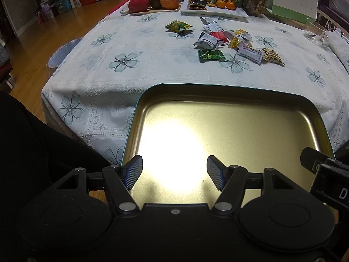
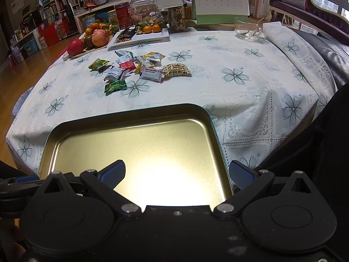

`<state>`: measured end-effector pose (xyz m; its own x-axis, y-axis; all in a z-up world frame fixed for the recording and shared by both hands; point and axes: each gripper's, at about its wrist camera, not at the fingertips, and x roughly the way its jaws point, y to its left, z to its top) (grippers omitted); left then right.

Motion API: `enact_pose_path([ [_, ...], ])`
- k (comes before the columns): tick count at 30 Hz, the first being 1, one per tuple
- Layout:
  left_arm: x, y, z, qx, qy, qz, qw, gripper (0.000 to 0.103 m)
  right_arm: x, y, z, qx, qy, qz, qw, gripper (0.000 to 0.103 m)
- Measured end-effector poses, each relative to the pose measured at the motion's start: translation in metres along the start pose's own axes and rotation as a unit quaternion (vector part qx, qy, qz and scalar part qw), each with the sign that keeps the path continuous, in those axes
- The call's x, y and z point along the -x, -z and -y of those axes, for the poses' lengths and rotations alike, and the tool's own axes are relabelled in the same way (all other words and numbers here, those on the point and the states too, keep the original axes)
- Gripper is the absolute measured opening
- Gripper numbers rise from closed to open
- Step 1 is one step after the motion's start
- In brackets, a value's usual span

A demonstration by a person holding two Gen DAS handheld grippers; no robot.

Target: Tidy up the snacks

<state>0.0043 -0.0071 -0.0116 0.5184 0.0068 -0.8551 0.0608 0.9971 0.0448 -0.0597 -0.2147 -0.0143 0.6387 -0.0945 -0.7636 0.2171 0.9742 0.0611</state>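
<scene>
A shallow gold tin tray [image 1: 250, 91] [image 2: 122, 114] with a teal rim lies at the table's near edge, nothing in it. Several wrapped snacks lie loose in the middle of the flowered cloth: a dark green packet [image 1: 210, 55] [image 2: 115, 86], a white hawthorn bar [image 1: 249, 53] [image 2: 152, 73], a leopard-print pouch [image 1: 272, 57] [image 2: 177, 69], a yellow-green packet [image 1: 178, 25] [image 2: 98, 64]. My left gripper [image 1: 174, 172] hangs open over the tray's near part. My right gripper [image 2: 176, 174] is open too, its right finger [image 2: 241, 174] outside the tray's right rim. Neither holds anything.
At the far end stand a board of apples and oranges [image 1: 156, 0] [image 2: 93, 38], a white plate with sweets and mandarins [image 1: 214, 7] [image 2: 139, 33], a desk calendar [image 2: 220, 2] and a glass cup [image 2: 247, 29]. A person's dark sleeve [image 1: 32, 152] sits at my left.
</scene>
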Motion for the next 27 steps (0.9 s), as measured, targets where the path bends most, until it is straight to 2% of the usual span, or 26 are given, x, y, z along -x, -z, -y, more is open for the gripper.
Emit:
enact_pose_path([
  [27, -0.0019, 0.0020, 0.0007, -0.002, 0.000, -0.003, 1.0000, 0.067, -0.0024, 0.0005, -0.0005, -0.002, -0.003, -0.007, 1.000, 0.103],
])
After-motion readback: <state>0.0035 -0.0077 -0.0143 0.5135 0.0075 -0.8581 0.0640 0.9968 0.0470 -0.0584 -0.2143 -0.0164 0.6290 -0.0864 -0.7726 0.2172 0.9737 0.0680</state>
